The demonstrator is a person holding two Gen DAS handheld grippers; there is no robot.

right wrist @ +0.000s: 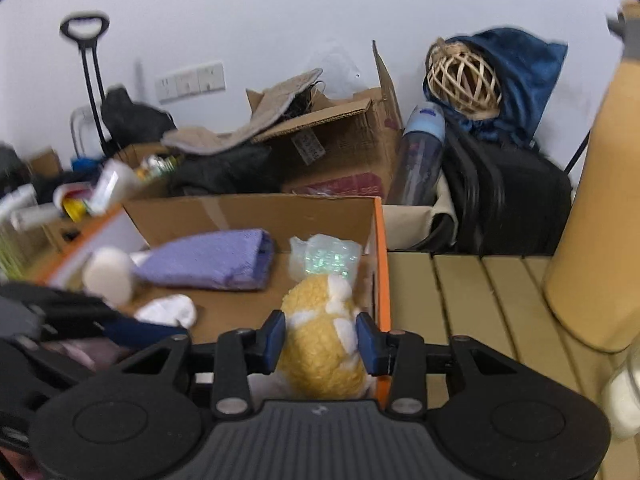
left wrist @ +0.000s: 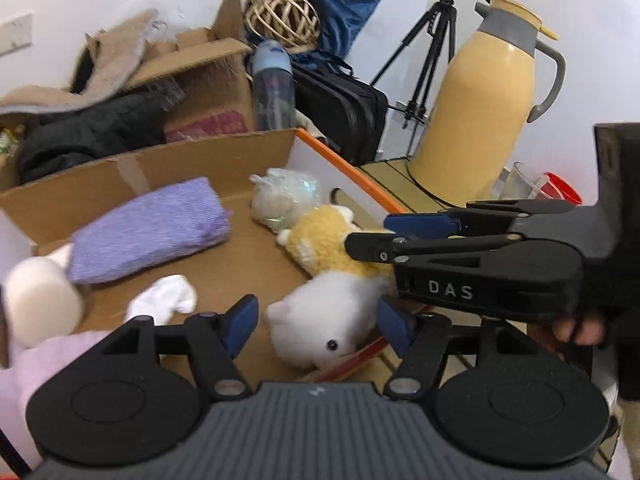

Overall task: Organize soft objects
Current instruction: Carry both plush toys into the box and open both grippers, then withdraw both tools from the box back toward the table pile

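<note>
At the far left of the cardboard box (left wrist: 168, 160), a white roll (left wrist: 40, 304) lies on its side, and next to it a folded purple towel (left wrist: 148, 228) rests on the box floor, touching the roll at its left end. A small white sock (left wrist: 164, 300) lies just in front of the towel. The left gripper (left wrist: 316, 326) is held over the near edge of the box with its blue pads wide apart, and a white plush toy (left wrist: 324, 320) lies between them; the pads seem not to press it, so this gripper grasps nothing. Behind the white toy, toward the right wall of the box, lies a yellow plush toy (right wrist: 320, 344), and beyond it a clear plastic bag (left wrist: 286, 196) with something white inside sits in the far right corner. The right gripper (right wrist: 320, 342) has both blue pads against the sides of the yellow toy and is clamped on it. To the right of the box stands a slatted table (right wrist: 472, 300), and on it a tall yellow thermos (left wrist: 484, 96) stands upright, well apart from the toys.
</note>
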